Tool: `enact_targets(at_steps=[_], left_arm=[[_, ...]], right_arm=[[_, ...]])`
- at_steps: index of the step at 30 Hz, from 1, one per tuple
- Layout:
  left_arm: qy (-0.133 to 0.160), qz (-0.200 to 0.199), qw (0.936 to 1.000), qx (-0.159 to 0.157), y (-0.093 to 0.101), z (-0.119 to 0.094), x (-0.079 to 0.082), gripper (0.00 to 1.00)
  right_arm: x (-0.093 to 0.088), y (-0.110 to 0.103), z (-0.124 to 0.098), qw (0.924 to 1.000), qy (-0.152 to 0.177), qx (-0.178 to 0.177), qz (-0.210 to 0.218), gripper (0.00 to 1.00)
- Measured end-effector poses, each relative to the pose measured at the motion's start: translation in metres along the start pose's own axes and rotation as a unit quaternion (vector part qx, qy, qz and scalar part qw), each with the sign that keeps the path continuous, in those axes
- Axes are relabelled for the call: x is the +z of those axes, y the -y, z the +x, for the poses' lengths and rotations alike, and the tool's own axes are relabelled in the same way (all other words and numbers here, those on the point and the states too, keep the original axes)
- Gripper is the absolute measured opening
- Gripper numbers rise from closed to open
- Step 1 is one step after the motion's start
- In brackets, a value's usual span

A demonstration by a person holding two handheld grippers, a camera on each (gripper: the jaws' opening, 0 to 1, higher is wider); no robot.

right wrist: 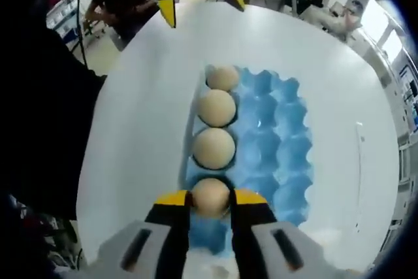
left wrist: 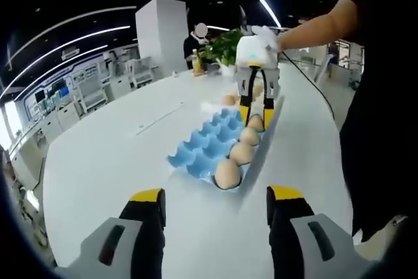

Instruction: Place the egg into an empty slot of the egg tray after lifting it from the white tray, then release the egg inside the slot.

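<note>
The right gripper (right wrist: pixel 209 198) is clenched on an egg (right wrist: pixel 210 196), one yellow-tipped jaw on each side at about its widest girth. The egg sits low over the nearest slot in the left-hand row of the blue egg tray (right wrist: pixel 281 135); whether it is already seated cannot be told. Three more eggs (right wrist: pixel 214 147) fill the slots beyond it in the same row; the other rows are bare.

In the left gripper view, the right gripper (left wrist: pixel 255 110) stands at the far end of the egg tray (left wrist: pixel 202 145), on a white table (left wrist: pixel 111 161). The left gripper (left wrist: pixel 215 204) is released, jaws spread, holding nothing, well short of the tray's near end.

Handling judgement: the egg is light, rigid, smooth and fragile — the shell will likely crack under squeeze or a drop. Grip across the middle with minimal force. Open the jaws only once the egg bears on the slot.
</note>
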State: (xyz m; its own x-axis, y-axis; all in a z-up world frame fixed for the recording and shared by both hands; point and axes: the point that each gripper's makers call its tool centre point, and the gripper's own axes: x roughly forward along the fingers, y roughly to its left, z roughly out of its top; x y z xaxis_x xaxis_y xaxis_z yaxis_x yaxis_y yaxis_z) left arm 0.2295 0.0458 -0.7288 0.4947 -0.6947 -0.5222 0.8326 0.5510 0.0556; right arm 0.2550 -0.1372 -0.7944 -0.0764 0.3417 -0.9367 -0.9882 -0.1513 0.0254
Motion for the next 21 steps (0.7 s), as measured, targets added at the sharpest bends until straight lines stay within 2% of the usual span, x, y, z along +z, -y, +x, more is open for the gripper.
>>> enact_targets(at_steps=[7,11,16,19,21], left_arm=[[-0.001,0.001,1.0,0.0,0.0003,0.0008,-0.0001,0.63],[0.001,0.003,1.0,-0.002,0.0007,0.0015,0.0015,0.62],[0.001,0.006,1.0,-0.004,0.0025,0.0035,0.0033,0.62],[-0.001,0.008,1.0,-0.004,0.0028,0.0039,0.0041,0.61],[0.0,0.01,0.9999,-0.003,0.0028,0.004,0.0047,0.61]], right_arm=[[-0.0014,0.0005,0.0005,0.9999,0.01,0.004,0.009,0.24],[-0.0017,-0.0013,-0.0005,0.9995,0.033,0.0,-0.003,0.25],[-0.0013,-0.0012,-0.0005,0.999,0.044,-0.006,0.006,0.25],[-0.0063,-0.0012,0.0001,0.9991,0.04,-0.013,0.001,0.29],[-0.0051,0.0008,-0.0011,0.9985,0.048,-0.024,-0.005,0.33]])
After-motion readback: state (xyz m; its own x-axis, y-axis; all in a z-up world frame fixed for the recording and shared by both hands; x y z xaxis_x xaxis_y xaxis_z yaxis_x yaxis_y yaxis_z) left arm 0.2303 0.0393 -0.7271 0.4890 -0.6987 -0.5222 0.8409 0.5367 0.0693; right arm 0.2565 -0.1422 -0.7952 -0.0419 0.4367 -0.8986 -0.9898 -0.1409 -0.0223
